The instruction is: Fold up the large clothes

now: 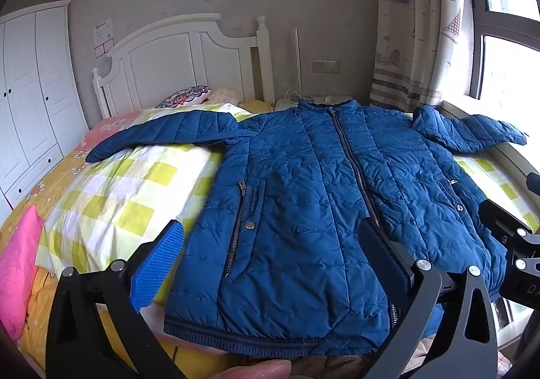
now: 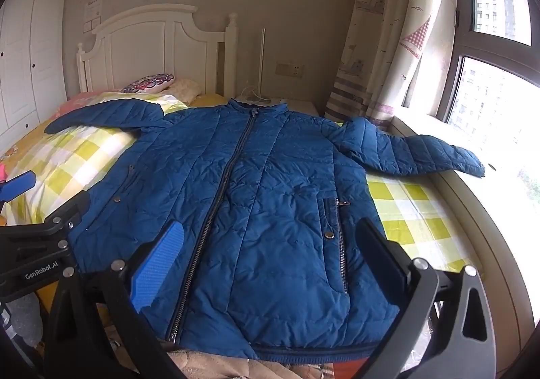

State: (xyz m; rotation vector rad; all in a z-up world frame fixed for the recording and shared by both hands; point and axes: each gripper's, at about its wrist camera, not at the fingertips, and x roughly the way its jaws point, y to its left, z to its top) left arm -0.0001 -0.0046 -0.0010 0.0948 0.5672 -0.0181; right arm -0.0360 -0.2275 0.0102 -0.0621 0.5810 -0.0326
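A blue quilted jacket (image 1: 303,196) lies flat, front up and zipped, on the bed, sleeves spread to both sides. It also shows in the right wrist view (image 2: 263,210). My left gripper (image 1: 270,254) is open and empty, held above the jacket's left half near the hem. My right gripper (image 2: 270,254) is open and empty, above the jacket's right half near the hem. The right gripper shows at the right edge of the left wrist view (image 1: 516,244). The left gripper shows at the left edge of the right wrist view (image 2: 37,237).
The bed has a yellow-checked cover (image 1: 128,196) and a white headboard (image 1: 182,58). A pink cushion (image 1: 17,271) lies at the left. A white wardrobe (image 1: 27,102) stands left. The window sill (image 2: 472,196) and curtain (image 2: 381,41) run along the right.
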